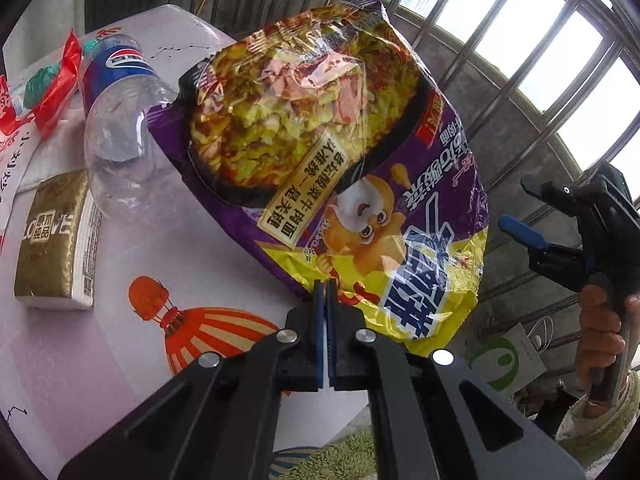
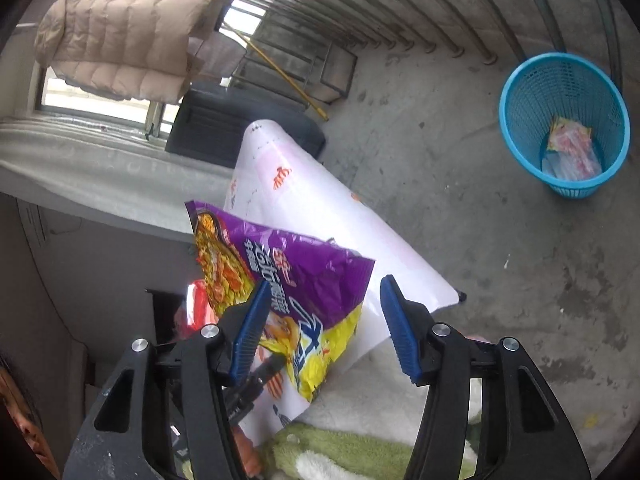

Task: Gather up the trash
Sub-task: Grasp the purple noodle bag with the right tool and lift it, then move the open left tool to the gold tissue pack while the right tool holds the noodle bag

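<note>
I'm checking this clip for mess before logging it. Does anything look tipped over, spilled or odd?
The clear Pepsi bottle lies on its side on the table, seemingly empty, nothing spilled. The noodle packet hangs crumpled from the shut left gripper.

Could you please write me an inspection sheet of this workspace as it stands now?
Surface: table covered with a white cloth printed with balloons.
Job's things: purple noodle bag lifted off the table; blue basket on the concrete floor, with wrappers already inside.
Clutter: empty Pepsi bottle lying down, gold tissue pack, red wrapper.
Grippers: left gripper shut on the bag's lower edge; right gripper open, empty, beside the bag.
Cables: nothing seen.
Surroundings: barred window, beige quilted coat hanging, green-and-white fluffy fabric near the table.
</note>
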A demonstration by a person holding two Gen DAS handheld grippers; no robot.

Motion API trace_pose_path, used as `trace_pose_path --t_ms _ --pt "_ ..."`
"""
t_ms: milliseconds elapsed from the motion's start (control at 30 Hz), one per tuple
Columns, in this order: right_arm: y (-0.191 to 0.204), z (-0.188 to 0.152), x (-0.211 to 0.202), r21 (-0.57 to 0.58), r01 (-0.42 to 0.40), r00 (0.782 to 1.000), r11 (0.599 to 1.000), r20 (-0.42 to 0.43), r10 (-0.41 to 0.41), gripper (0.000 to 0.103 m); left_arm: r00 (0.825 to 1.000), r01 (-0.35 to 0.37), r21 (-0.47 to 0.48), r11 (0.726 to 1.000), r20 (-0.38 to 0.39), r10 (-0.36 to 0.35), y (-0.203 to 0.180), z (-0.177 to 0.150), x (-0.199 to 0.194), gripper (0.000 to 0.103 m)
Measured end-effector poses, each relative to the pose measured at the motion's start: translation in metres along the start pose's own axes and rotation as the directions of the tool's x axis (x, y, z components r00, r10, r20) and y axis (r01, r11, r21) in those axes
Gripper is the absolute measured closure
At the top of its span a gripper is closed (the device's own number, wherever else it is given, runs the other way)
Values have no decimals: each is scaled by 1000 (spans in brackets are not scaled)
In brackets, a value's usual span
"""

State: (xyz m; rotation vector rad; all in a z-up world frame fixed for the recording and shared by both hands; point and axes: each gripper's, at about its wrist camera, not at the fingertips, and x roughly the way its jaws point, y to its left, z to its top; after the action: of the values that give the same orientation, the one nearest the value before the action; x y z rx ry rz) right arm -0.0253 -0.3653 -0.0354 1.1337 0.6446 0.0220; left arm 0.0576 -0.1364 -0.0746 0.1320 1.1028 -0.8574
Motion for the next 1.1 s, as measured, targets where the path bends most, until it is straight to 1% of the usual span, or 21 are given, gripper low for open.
trace_pose_path --t_ms 100,167,233,300,367,500,567,633,700,767,800,833,900,967,1000,1033,1100 --pt "-14 10 13 56 -61 998 997 -3 62 46 1000 -5 7 1000 1 5 0 4 -2 102" --pt "-21 12 23 69 -81 996 994 -20 83 44 1000 -6 7 1000 2 6 -1 5 -4 102" --pt "-24 11 31 81 -109 992 991 -49 113 44 1000 -7 8 1000 2 7 0 7 -4 102" --pt "-22 9 38 75 -143 986 987 -77 149 44 1000 -10 11 1000 3 10 -4 8 -5 102" --pt "-13 7 38 33 -168 980 985 -100 170 42 1000 -11 11 1000 4 11 -4 9 -5 102" --pt "5 5 43 -76 -149 981 986 -132 139 42 1000 -11 11 1000 6 11 -5 11 -5 102" --pt "5 1 46 -94 -129 983 987 -146 115 42 1000 -11 10 1000 6 11 -5 11 -5 102" --pt "4 -2 50 -100 -126 982 987 -155 110 44 1000 -9 9 1000 6 9 -5 12 -6 102" --pt "5 -6 55 -110 -122 981 986 -166 103 49 1000 -8 8 1000 7 8 -5 12 -7 102" --pt "4 -9 56 -125 -105 982 987 -169 83 60 1000 -7 7 1000 8 7 -6 13 -7 102" --pt "4 -11 56 -132 -97 983 987 -171 74 63 1000 -7 6 1000 10 7 -6 13 -8 102" --pt "5 -13 57 -141 -86 983 986 -170 62 69 1000 -9 7 1000 12 9 -6 13 -8 102" --pt "7 -17 59 -162 -60 985 985 -170 32 76 1000 -21 9 1000 19 21 -6 13 -9 102" --pt "8 -20 59 -182 -44 986 982 -166 13 91 999 -26 3 1000 31 26 -5 13 -11 102" --pt "8 -21 58 -178 -51 986 983 -167 21 92 999 -20 -3 1000 38 20 -4 14 -13 102" --pt "8 -22 58 -170 -62 985 983 -168 33 96 999 -15 -11 1000 46 15 -2 15 -16 102" --pt "10 -21 57 -168 -78 986 983 -159 51 98 997 -4 -18 1000 76 5 0 17 -24 102"
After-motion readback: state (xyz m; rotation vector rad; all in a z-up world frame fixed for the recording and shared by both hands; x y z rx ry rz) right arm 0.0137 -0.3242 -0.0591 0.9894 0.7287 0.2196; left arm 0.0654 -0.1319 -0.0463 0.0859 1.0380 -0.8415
